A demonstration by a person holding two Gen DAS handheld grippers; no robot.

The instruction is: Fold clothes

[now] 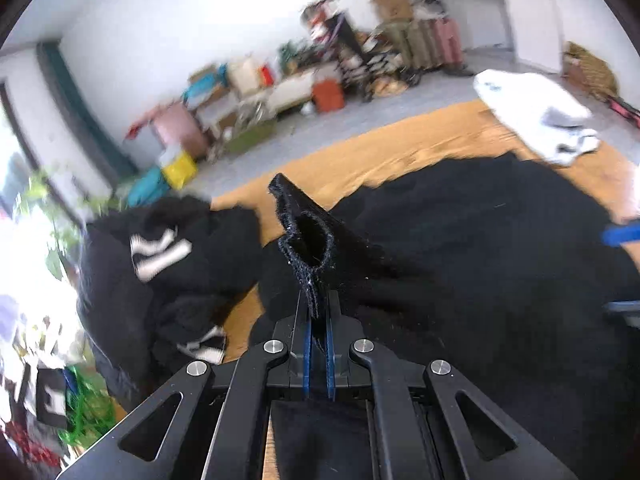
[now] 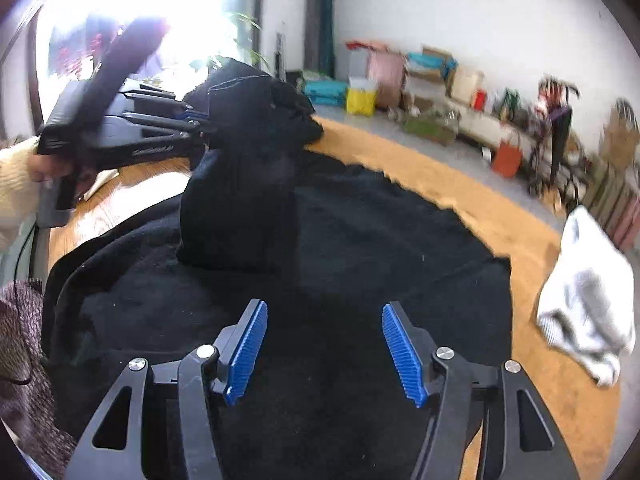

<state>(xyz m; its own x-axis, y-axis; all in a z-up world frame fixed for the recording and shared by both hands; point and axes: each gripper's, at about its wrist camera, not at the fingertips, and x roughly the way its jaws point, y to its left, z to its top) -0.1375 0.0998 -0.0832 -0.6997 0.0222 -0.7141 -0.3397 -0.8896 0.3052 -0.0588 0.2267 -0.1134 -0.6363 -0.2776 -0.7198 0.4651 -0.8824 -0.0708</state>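
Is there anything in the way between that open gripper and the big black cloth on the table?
Nothing visible. The right gripper hangs open right over the black garment, with only bare black fabric between its fingers. The left gripper already pinches a lifted edge of it farther away.

Bare table [image 2: 472,216] beyond black garment [image 2: 360,240]; white garment [image 2: 584,300] (right) blocks.

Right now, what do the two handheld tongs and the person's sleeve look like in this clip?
Both tongs are black, with slotted linkage arms joined by round silver pivot bolts. The right tongs carry ribbed blue pads; the left tongs show thin blue pad edges. In the right wrist view the left tool has a boxy black body with pale lettering too blurred to read. A cream knit sleeve covers the left wrist.
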